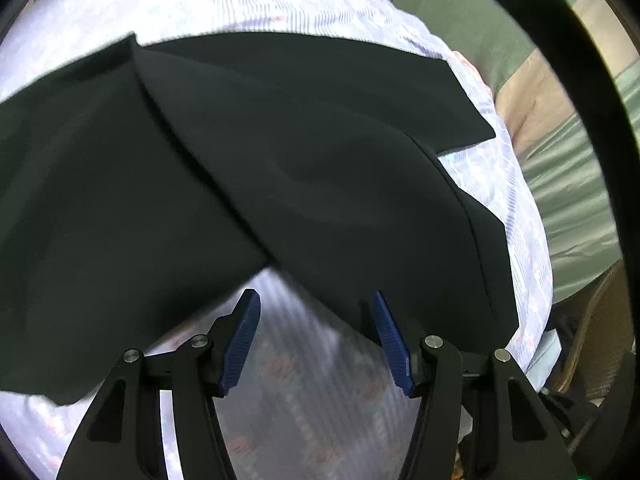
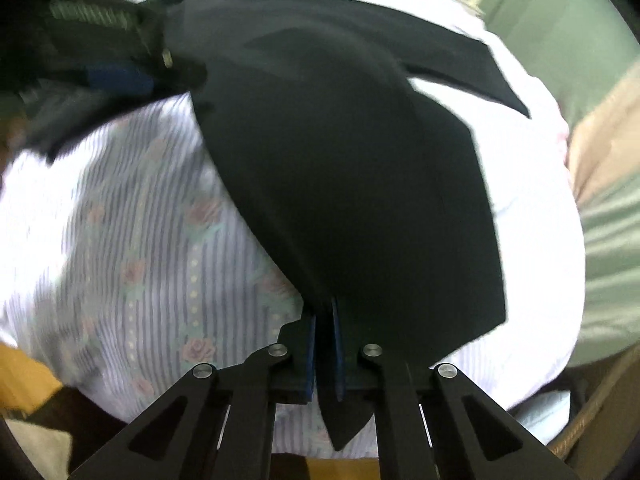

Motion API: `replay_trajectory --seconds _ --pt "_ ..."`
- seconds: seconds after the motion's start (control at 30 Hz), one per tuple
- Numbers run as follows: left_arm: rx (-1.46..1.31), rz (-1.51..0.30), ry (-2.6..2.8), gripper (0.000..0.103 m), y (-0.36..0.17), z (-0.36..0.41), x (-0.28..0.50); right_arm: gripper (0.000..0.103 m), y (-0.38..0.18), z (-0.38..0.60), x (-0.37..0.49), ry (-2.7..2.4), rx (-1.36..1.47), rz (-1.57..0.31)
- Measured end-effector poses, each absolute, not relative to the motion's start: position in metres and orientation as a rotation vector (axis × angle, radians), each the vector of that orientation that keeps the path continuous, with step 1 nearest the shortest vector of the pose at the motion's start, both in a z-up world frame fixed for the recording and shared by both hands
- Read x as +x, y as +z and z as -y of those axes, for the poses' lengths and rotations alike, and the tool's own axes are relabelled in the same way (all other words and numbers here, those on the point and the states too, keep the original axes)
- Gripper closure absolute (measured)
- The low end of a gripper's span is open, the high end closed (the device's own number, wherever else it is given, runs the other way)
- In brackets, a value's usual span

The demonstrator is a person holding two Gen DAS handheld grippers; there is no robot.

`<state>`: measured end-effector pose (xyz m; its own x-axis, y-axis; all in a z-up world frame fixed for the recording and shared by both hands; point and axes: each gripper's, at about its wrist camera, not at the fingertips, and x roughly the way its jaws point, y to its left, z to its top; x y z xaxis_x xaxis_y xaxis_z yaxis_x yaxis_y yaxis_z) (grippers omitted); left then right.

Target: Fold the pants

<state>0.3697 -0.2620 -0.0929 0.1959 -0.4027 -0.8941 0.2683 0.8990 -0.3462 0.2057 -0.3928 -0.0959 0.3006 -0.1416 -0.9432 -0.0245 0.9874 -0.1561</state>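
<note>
The black pants (image 1: 248,168) lie spread on a striped floral sheet (image 1: 312,392), with one leg folded across the other. My left gripper (image 1: 316,300) is open, its blue pads (image 1: 242,344) hovering just in front of the pants' near edge over the bare sheet. In the right wrist view the pants (image 2: 360,184) run away from me, and my right gripper (image 2: 324,320) is shut on their near edge, a corner of cloth hanging below the fingers. The left gripper (image 2: 120,76) shows blurred at the upper left, at the pants' far corner.
The sheet (image 2: 132,248) covers a rounded surface that drops off at the right. Green and tan fabric (image 1: 568,184) lies beyond that edge. A woven basket rim (image 2: 592,412) and a yellow object (image 2: 24,376) sit low at the sides.
</note>
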Motion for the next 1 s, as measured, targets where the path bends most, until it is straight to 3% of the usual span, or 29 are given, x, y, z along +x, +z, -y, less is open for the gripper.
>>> replay_trajectory --seconds 0.07,0.1,0.13,0.4,0.6,0.87,0.9,0.93,0.97,1.0 --pt "-0.154 -1.318 -0.463 0.065 -0.104 0.266 0.377 0.097 -0.091 0.396 0.204 -0.099 -0.131 -1.251" --pt "-0.175 -1.334 -0.466 0.086 -0.107 0.267 0.38 0.097 -0.087 0.399 0.205 -0.111 -0.126 -1.24" --pt "-0.187 -1.341 -0.47 0.093 -0.106 0.269 0.383 0.097 -0.082 0.403 0.208 -0.119 -0.129 -1.23" --pt "-0.113 -1.117 -0.572 0.095 -0.015 0.318 0.42 0.099 0.0 0.46 0.27 -0.274 -0.069 -0.994" --pt "-0.092 -1.017 -0.565 0.094 0.019 0.354 0.488 0.099 0.04 0.512 0.361 -0.289 -0.143 -0.833" --pt "-0.031 -1.066 -0.471 0.085 0.012 0.377 0.535 0.1 0.002 0.558 0.493 -0.248 -0.19 -0.929" --pt "-0.005 -1.055 -0.459 0.077 0.012 0.379 0.534 0.099 -0.006 0.566 0.506 -0.239 -0.17 -0.949" --pt "0.042 -1.018 -0.428 0.062 0.013 0.38 0.532 0.1 -0.018 0.573 0.523 -0.239 -0.161 -0.985" --pt "0.08 -0.987 -0.398 0.037 0.014 0.383 0.533 0.1 -0.025 0.574 0.527 -0.245 -0.163 -1.003" --pt "0.129 -0.938 -0.357 0.03 0.017 0.384 0.532 0.1 -0.032 0.578 0.536 -0.268 -0.178 -1.009"
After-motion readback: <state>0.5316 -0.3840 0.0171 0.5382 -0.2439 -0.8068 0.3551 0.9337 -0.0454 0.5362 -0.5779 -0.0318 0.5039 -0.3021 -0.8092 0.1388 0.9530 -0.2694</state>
